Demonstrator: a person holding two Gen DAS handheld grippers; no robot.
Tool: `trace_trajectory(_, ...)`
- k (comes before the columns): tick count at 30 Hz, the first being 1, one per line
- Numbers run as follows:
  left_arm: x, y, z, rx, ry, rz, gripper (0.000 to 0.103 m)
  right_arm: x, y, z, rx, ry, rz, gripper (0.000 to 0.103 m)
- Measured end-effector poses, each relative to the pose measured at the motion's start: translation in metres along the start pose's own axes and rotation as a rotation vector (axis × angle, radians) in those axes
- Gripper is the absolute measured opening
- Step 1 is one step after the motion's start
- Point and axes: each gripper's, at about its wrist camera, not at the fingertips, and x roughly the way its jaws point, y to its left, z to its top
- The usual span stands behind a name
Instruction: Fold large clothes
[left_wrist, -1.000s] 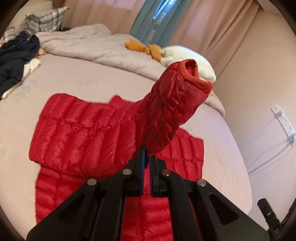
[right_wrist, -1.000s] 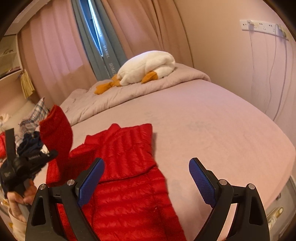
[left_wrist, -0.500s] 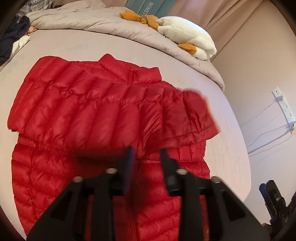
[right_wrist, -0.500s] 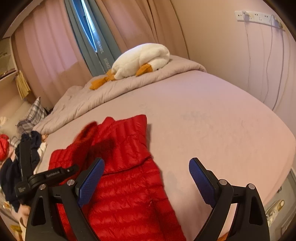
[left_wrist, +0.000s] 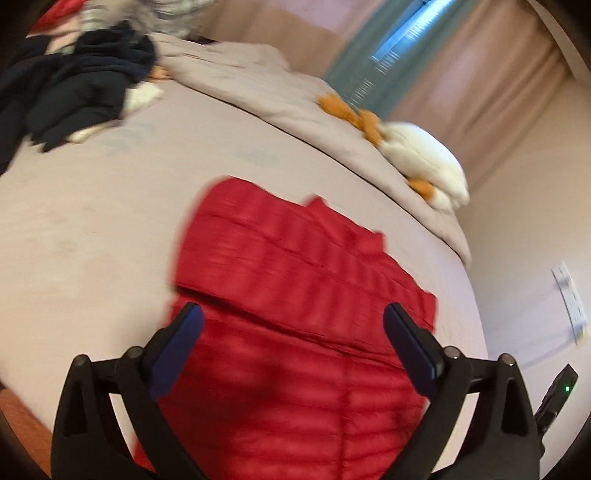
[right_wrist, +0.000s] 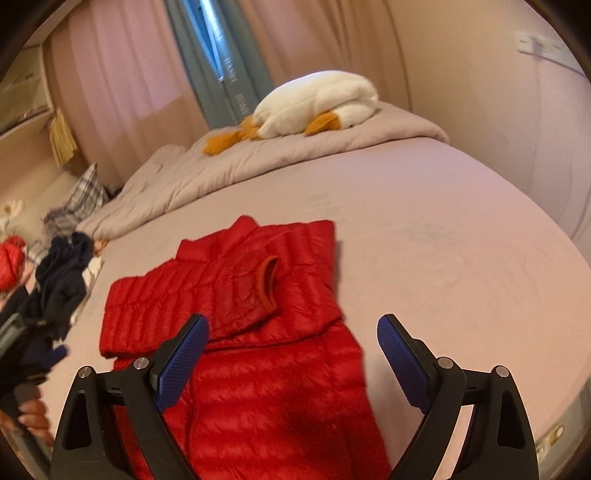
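Ahead of both pairs of tongs, a wide bed (right_wrist: 461, 258) in a pale sheet, serving as the folding surface. Further off, bunched along its far edge, a grey duvet (right_wrist: 258, 162), presumably pushed back to leave room. On that duvet, well beyond the fingers, a white plush goose (right_wrist: 317, 99) with orange feet. Off to the left of the right tongs, a heap of dark clothes (right_wrist: 59, 280), likely waiting their turn.

Directly in front of and beneath both tools, flat on the sheet, the red down jacket (right_wrist: 258, 332): collar away, hem toward the tongs, both sleeves laid across the chest, one cuff (right_wrist: 269, 284) lying uppermost near the middle. Judged from this, sleeves done, lengthwise fold of the body still to come.

Left gripper (left_wrist: 293, 350) spread wide over the jacket's middle, holding nothing. Right gripper (right_wrist: 293, 354) likewise spread wide and empty, hovering over the jacket's lower half, probably poised for the hem.

Hem cut off by the bottom of both views and hidden behind the tool bodies. Left view smeared by motion, quilting hardly readable. Contact between fingers and fabric impossible to judge.
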Motion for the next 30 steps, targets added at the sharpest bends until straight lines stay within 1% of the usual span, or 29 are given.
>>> trace_trajectory(3,-0.01,0.032,0.004,-0.056,-0.017,0.058,0.099,0.021,0.013,0.01,-0.029,0.007,-0.014,0.092)
trace_trajectory(6,-0.015,0.064,0.004,-0.124,-0.019,0.084,0.099,0.045,0.024,0.019,-0.042,0.037,-0.015,0.092)
trace_trajectory(8,-0.016,0.077,0.004,-0.154,-0.024,0.096,0.099,0.067,0.031,0.024,-0.047,0.072,-0.014,0.092)
trace_trajectory(12,-0.018,0.091,0.002,-0.177,-0.024,0.102,0.099,0.112,0.036,0.025,-0.036,0.187,-0.007,0.092)
trace_trajectory(16,-0.017,0.099,0.001,-0.182,-0.019,0.1,0.099,0.141,0.041,0.013,-0.04,0.276,-0.025,0.092)
trace_trajectory(17,-0.016,0.1,0.0,-0.18,-0.015,0.094,0.099,0.145,0.042,0.01,-0.043,0.284,-0.025,0.092)
trace_trajectory(19,-0.013,0.101,-0.001,-0.177,-0.006,0.089,0.099,0.15,0.045,0.005,-0.049,0.29,-0.032,0.079)
trace_trajectory(20,-0.012,0.101,-0.001,-0.175,-0.004,0.092,0.099,0.152,0.046,0.002,-0.053,0.298,-0.022,0.063)
trace_trajectory(21,-0.012,0.102,-0.001,-0.172,-0.004,0.093,0.098,0.153,0.048,-0.001,-0.052,0.309,-0.001,0.049)
trace_trajectory(22,-0.012,0.101,-0.001,-0.166,-0.008,0.091,0.098,0.152,0.049,0.001,-0.051,0.309,0.008,0.039)
trace_trajectory(23,-0.012,0.101,-0.001,-0.159,-0.011,0.088,0.098,0.149,0.052,0.002,-0.061,0.306,0.031,0.017)
trace_trajectory(25,-0.011,0.1,-0.001,-0.15,-0.01,0.083,0.098,0.138,0.059,0.006,-0.079,0.293,0.051,0.015)
trace_trajectory(27,-0.009,0.098,-0.001,-0.142,-0.005,0.076,0.098,0.113,0.068,0.015,-0.123,0.238,0.066,0.014)
trace_trajectory(28,-0.007,0.099,-0.002,-0.138,-0.003,0.074,0.098,0.106,0.07,0.021,-0.128,0.219,0.08,0.014)
trace_trajectory(30,-0.004,0.098,-0.002,-0.134,0.004,0.075,0.097,0.077,0.074,0.036,-0.134,0.155,0.115,0.013)
